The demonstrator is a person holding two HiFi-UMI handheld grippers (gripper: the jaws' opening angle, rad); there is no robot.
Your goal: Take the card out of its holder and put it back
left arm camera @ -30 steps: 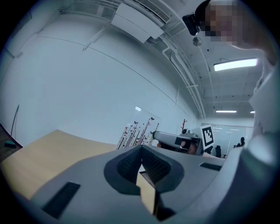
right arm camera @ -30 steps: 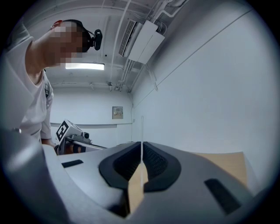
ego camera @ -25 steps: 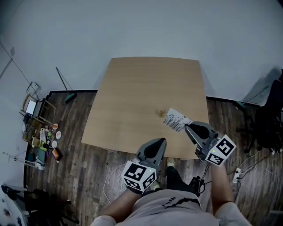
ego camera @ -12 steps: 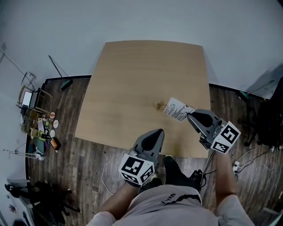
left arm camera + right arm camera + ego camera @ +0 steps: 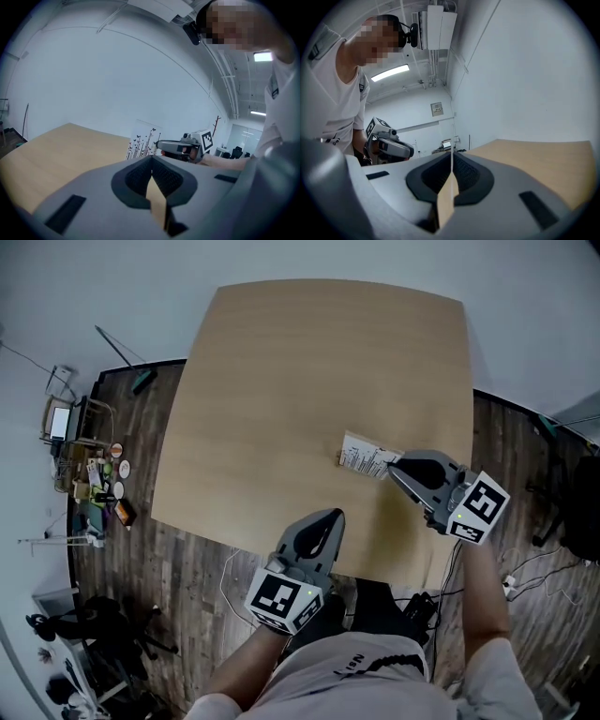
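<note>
— Over at the table's near right part, our right gripper has hardly budged in the last second: its tips were at the card's near edge then and they are there now.
— So what did change?
— Mostly us. We leaned in, so the table fills more of the head view. The card has kept its place beside the small brown holder at its left end.
— Do we have hold of it?
— We think so. The right gripper view shows our jaws pressed together with a thin white edge rising out of the seam, which we read as the card pinched edge-on.
— And the left gripper?
— Over the table's near edge, well apart from the card, jaws fully together with nothing between them. From its view the card stands upright on the table with the right gripper at its side.
— Is it out of the holder yet?
— We cannot tell; the card's foot is hidden behind the left gripper's body in that view, and the head view shows it too small. Since nothing has parted, we judge the pull is only about to start: grip made, lift not yet done, and the putting back all to come
</note>
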